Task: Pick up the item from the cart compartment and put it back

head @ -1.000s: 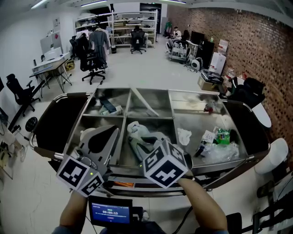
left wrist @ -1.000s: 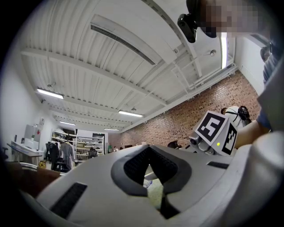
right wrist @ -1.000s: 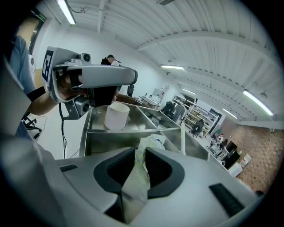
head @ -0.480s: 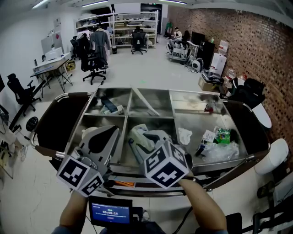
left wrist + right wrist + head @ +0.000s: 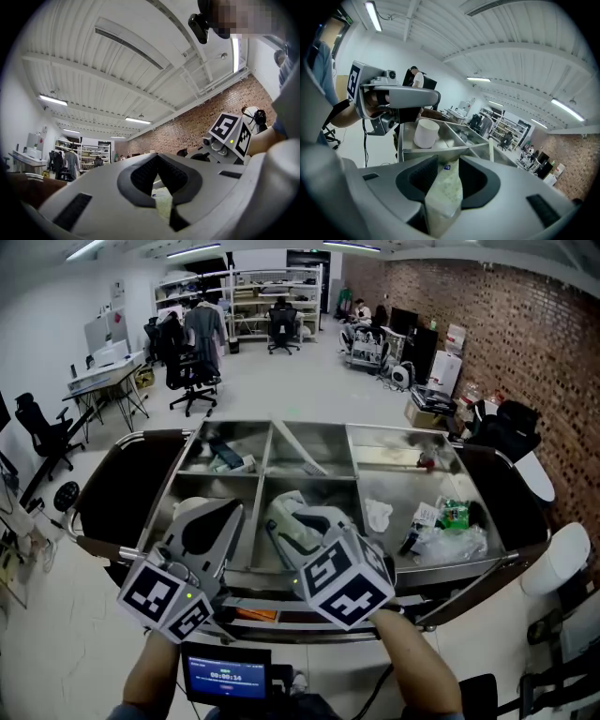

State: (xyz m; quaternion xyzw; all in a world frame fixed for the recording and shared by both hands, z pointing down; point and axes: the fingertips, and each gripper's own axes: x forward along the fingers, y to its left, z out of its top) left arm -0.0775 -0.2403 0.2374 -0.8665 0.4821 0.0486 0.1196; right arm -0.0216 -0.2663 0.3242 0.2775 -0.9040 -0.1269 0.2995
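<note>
A pale green speckled packet stands between the jaws of my right gripper, which are closing on it and pinch its lower part. In the head view the packet and the right gripper are over the front middle compartment of the steel cart. My left gripper hovers over the front left compartment. Its jaws stand together with nothing held, as the left gripper view shows.
A white cylinder stands in the front left compartment. The right compartment holds crumpled plastic bags and a green pack and a white wad. A box lies back left. A small screen sits below the cart's near rail.
My right gripper moved forward onto the pale green packet, and the packet now stands between its jaws, raised a little. The left gripper has stayed where it was.
</note>
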